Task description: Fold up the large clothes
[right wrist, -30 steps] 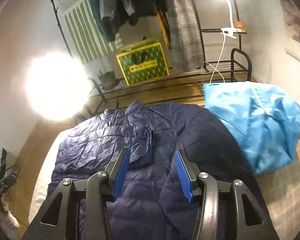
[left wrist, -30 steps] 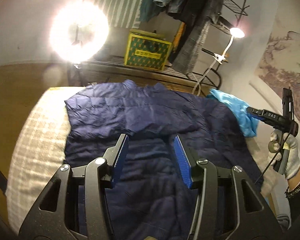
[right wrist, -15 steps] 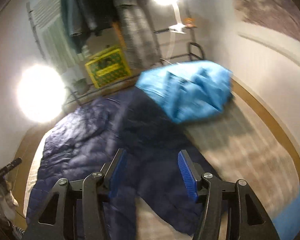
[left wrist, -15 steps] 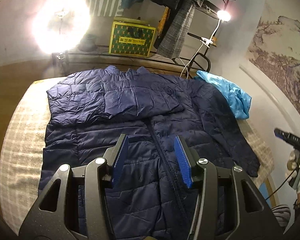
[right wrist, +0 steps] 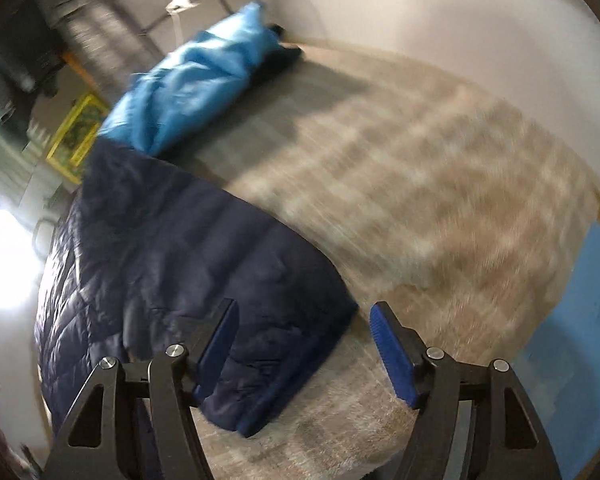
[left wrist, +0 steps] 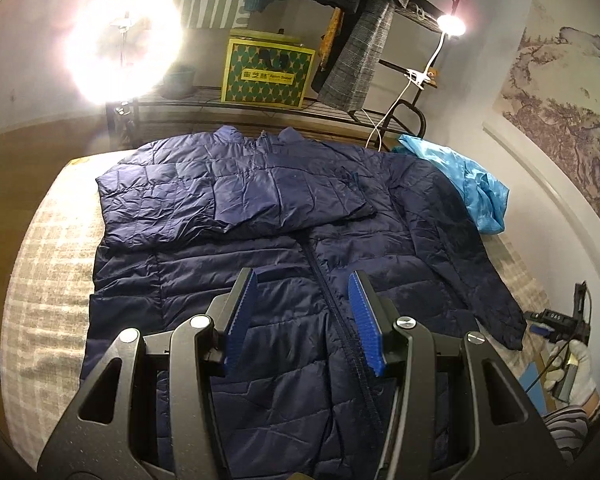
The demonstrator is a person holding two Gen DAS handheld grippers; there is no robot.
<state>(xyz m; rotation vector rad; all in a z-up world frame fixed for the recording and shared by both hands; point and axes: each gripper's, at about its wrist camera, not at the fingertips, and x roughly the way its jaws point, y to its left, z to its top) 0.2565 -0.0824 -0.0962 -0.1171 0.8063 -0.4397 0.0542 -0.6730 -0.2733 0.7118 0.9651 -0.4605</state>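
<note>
We hold our left gripper [left wrist: 302, 316] open above the jacket [left wrist: 284, 264], spread flat for folding; our right gripper [right wrist: 304, 344], also open, hovers at its sleeve cuff [right wrist: 260, 380].

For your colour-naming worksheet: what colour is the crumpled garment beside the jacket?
Light blue, clearest in the right wrist view.

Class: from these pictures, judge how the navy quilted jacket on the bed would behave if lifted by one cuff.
The navy quilted jacket probably flops rather than holds shape: one sleeve already lies folded limply across its chest. Its puffy quilting suggests it is light for its size. The sheen on the shell hints it may slip in the right claw.
</note>
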